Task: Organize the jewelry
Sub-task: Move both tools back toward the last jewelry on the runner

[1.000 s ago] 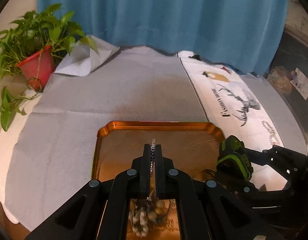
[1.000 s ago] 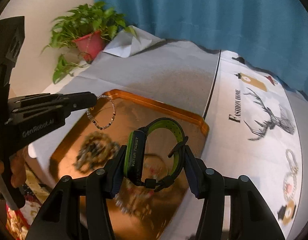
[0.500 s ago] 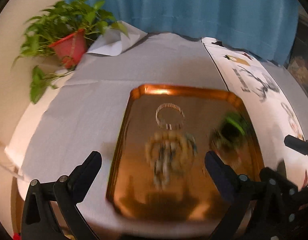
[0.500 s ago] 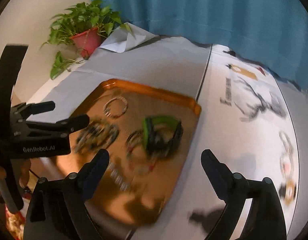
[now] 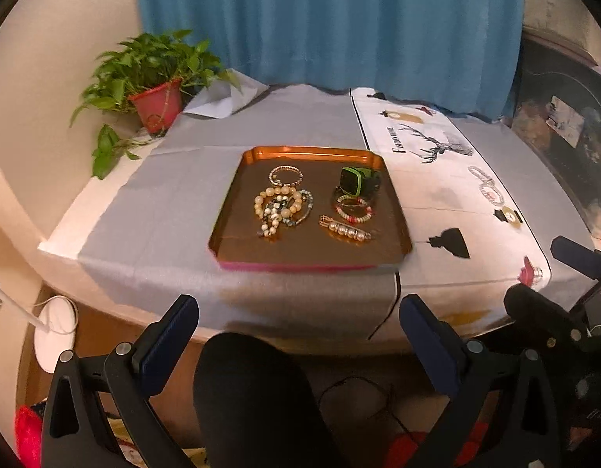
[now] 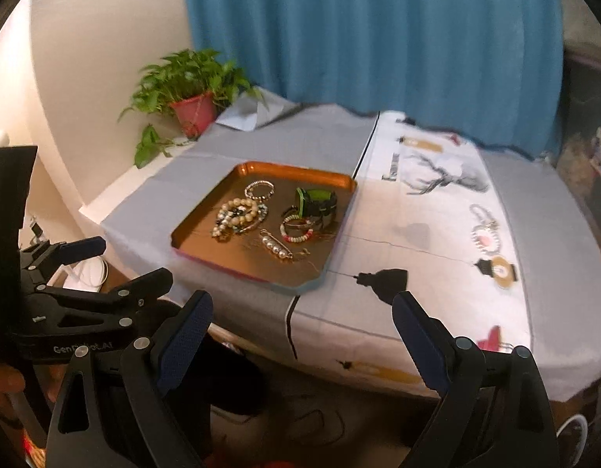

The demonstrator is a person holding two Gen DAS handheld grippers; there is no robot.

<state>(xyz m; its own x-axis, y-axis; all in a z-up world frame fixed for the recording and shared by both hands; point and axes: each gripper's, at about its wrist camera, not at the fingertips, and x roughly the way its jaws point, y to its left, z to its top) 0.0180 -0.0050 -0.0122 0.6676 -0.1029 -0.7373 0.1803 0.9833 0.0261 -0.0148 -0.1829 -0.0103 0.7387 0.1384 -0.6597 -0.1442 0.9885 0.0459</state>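
A copper tray (image 5: 312,150) lies on the grey cloth. In it are a thin bead bracelet (image 5: 285,174), a heap of large-bead bracelets (image 5: 281,204), a green and black watch (image 5: 357,183), a red and white bracelet (image 5: 353,210) and a pearl pin (image 5: 345,230). My left gripper (image 5: 296,312) hangs open and empty off the table's front edge, well short of the tray. My right gripper (image 6: 302,304) is also open and empty, near the front edge. From there the tray (image 6: 296,169), watch (image 6: 314,201) and left gripper (image 6: 121,263) show.
A potted plant (image 5: 156,105) stands at the back left before a blue curtain (image 5: 320,19). A white deer-print cloth (image 5: 437,179) covers the table's right part. A person's dark-clad knee (image 5: 253,390) is below the table edge (image 5: 285,335), with cables on the floor.
The left gripper let go of the thin bead bracelet and the right let go of the watch; both now lie in the tray. Both grippers opened wide and drew back past the table's front edge.
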